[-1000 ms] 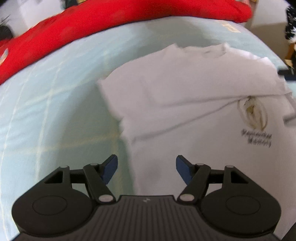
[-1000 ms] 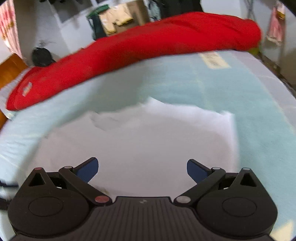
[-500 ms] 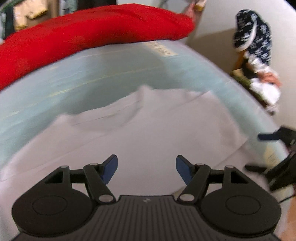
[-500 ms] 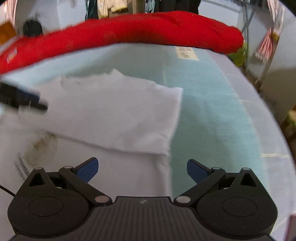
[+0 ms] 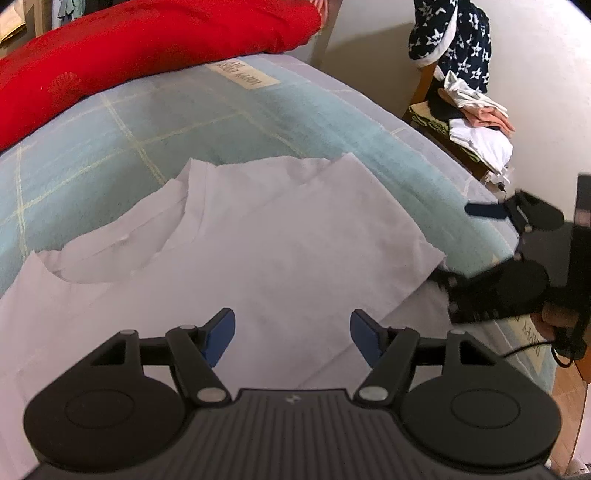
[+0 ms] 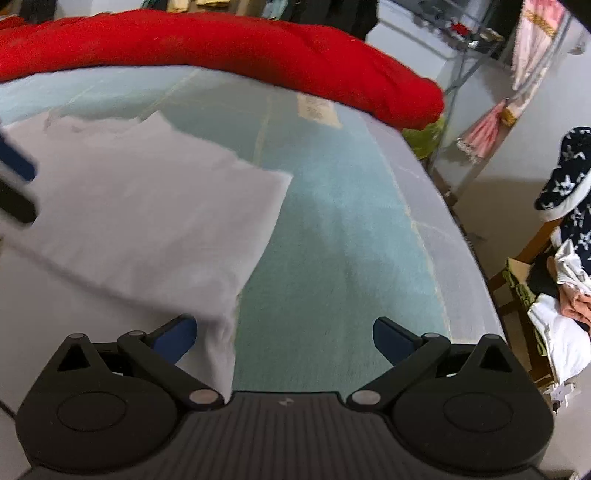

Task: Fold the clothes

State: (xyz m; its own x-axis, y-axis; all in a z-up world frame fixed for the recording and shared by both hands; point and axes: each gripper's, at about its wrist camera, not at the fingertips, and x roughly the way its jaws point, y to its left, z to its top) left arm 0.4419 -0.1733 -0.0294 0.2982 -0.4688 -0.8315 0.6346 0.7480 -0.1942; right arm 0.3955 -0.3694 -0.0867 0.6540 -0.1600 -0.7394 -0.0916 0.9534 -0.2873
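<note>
A white T-shirt (image 5: pixel 258 251) lies partly folded on the light blue bed, its sides turned in over the body. My left gripper (image 5: pixel 291 332) is open and empty, just above the shirt's near part. My right gripper (image 6: pixel 284 338) is open and empty at the shirt's right folded edge (image 6: pixel 221 314); its left finger is by that edge. The right gripper also shows in the left wrist view (image 5: pixel 491 251), open beside the shirt's right corner. The shirt fills the left half of the right wrist view (image 6: pixel 140 214).
A red quilt (image 5: pixel 140 48) (image 6: pixel 221 48) lies along the far side of the bed. The blue checked blanket (image 6: pixel 332 229) covers the bed (image 5: pixel 424 162). A wooden chair with folded clothes (image 5: pixel 476 136) (image 6: pixel 561 321) and a star-patterned dark garment (image 5: pixel 454 33) stands beyond the bed's right edge.
Both grippers swung to the right over the shirt. The right gripper moved from above the shirt's middle to its right folded edge. Both stayed open.
</note>
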